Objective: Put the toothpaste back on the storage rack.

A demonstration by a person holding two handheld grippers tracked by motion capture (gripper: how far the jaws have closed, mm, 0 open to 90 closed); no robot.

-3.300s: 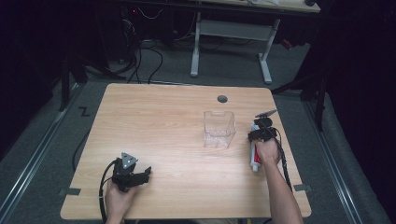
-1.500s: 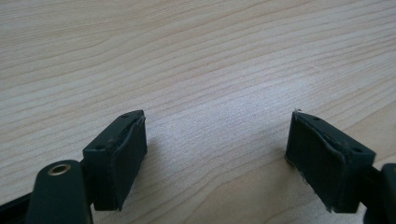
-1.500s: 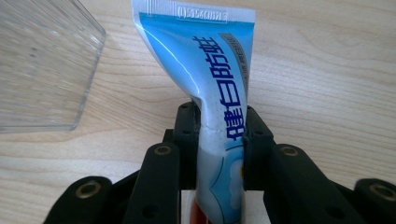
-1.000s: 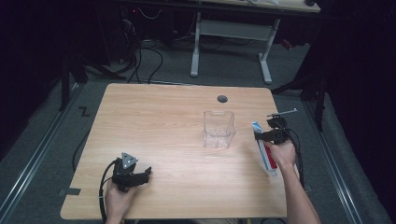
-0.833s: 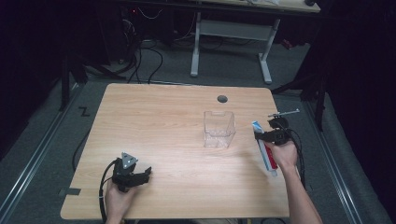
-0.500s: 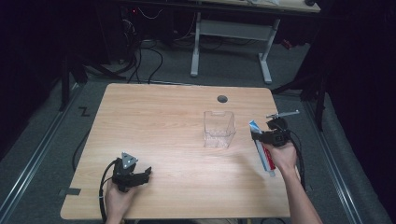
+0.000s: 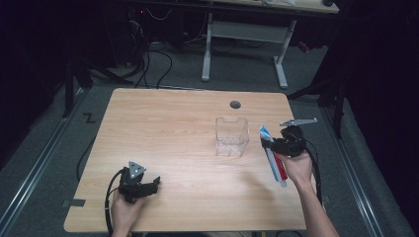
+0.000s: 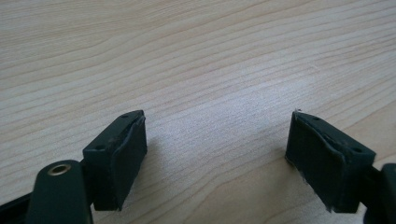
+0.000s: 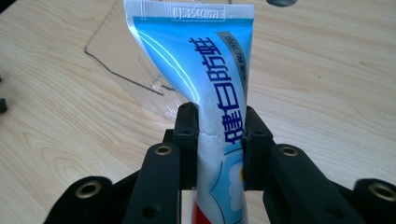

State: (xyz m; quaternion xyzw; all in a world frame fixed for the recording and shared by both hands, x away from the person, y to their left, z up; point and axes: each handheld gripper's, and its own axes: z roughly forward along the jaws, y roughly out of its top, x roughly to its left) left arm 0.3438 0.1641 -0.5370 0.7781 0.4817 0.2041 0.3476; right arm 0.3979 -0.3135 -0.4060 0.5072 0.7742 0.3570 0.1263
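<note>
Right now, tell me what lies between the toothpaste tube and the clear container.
Nothing: in the high view only a narrow strip of bare table separates the toothpaste tube, held by the right gripper, from the clear container.

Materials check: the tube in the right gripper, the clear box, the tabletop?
Toothpaste tube: looks like glossy laminated plastic; it shows sheen streaks and a crimped flat end. Clear box: likely rigid transparent plastic, since wood grain shows through its walls. Table: light wood-grain surface, matte, possibly laminate.
</note>
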